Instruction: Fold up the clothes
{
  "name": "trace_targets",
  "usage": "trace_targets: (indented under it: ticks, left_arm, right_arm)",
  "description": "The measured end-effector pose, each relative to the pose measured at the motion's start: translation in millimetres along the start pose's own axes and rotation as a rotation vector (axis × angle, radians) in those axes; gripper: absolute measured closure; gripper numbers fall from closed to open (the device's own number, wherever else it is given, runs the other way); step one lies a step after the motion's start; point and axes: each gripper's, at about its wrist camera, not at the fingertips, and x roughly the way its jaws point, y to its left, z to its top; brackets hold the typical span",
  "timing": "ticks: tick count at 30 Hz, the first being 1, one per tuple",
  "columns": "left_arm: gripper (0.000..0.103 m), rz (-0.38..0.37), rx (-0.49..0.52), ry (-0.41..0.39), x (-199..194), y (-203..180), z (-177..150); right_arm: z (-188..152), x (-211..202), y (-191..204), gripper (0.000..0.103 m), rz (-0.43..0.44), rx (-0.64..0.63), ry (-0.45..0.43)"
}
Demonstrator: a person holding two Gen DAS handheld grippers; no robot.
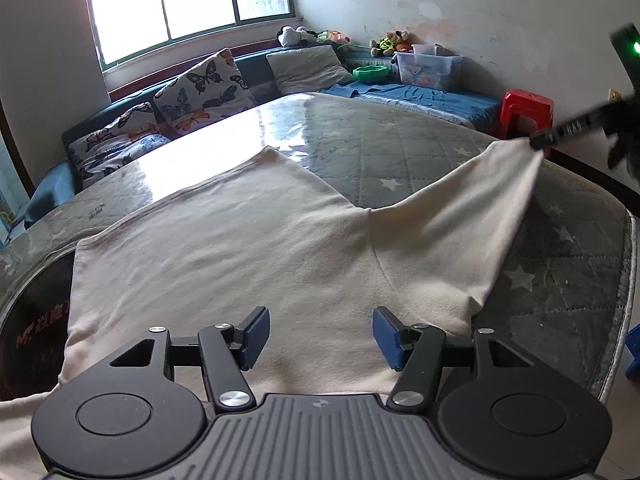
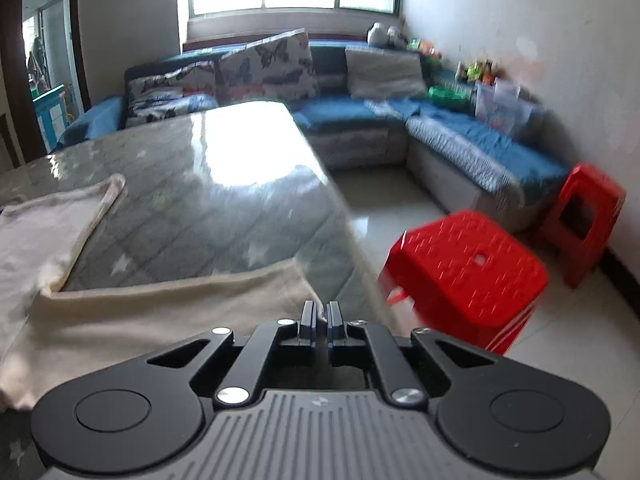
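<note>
A cream shirt [image 1: 224,248] lies spread flat on a table [image 1: 360,152] covered with a grey star-print quilted cloth under clear, glossy plastic. In the left wrist view the shirt's body fills the near left and middle of the table, its hem running off toward the far left. The left gripper [image 1: 320,338] hangs over the near edge of the shirt with its blue pads well apart and nothing pinched between them. To the right, one sleeve [image 1: 452,220] stretches out and up toward the table's right edge, where the right gripper [image 1: 538,142] has its tip clamped on the cuff. The right wrist view shows the same: the right gripper [image 2: 320,316] has its jaws together on a thin fold of cream cloth at the sleeve's end, near the table's edge. Beyond it, on the tiled floor, stands a red plastic stool [image 2: 464,268], with a second red stool [image 2: 584,216] further right beside the blue sofa [image 2: 480,140].
</note>
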Motion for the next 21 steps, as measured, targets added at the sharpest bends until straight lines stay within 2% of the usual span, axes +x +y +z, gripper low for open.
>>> trace_targets:
  ticks: [3, 8, 12, 14, 19, 21]
  left_arm:
    - [0.042, 0.002, 0.011, -0.007, -0.4, -1.9, -1.1]
    - [0.041, 0.004, 0.022, -0.01, -1.5, -2.3, -0.6]
    - [0.04, 0.003, 0.013, -0.013, -2.1, 0.2, 1.8]
    - [0.04, 0.003, 0.006, -0.017, -1.8, 0.8, 3.3]
    - [0.04, 0.003, 0.004, -0.02, -2.2, -0.5, 4.8]
    - [0.04, 0.004, 0.003, -0.018, -2.4, -0.6, 4.3]
  right_arm:
    - [7.3, 2.0, 1.0, 0.099, -0.016, -0.02, -0.017]
    - [-4.6, 24.1, 4.5, 0.098, -0.012, -0.01, 0.034]
    - [-7.1, 19.1, -3.5, 0.087, 0.011, 0.049, 0.026]
    - [-7.0, 13.8, -5.5, 0.087, 0.019, 0.057, 0.02]
    - [-10.1, 10.2, -6.7, 0.078, 0.056, 0.09, 0.019]
    - [-12.2, 16.5, -5.6, 0.077, 0.04, 0.092, 0.031]
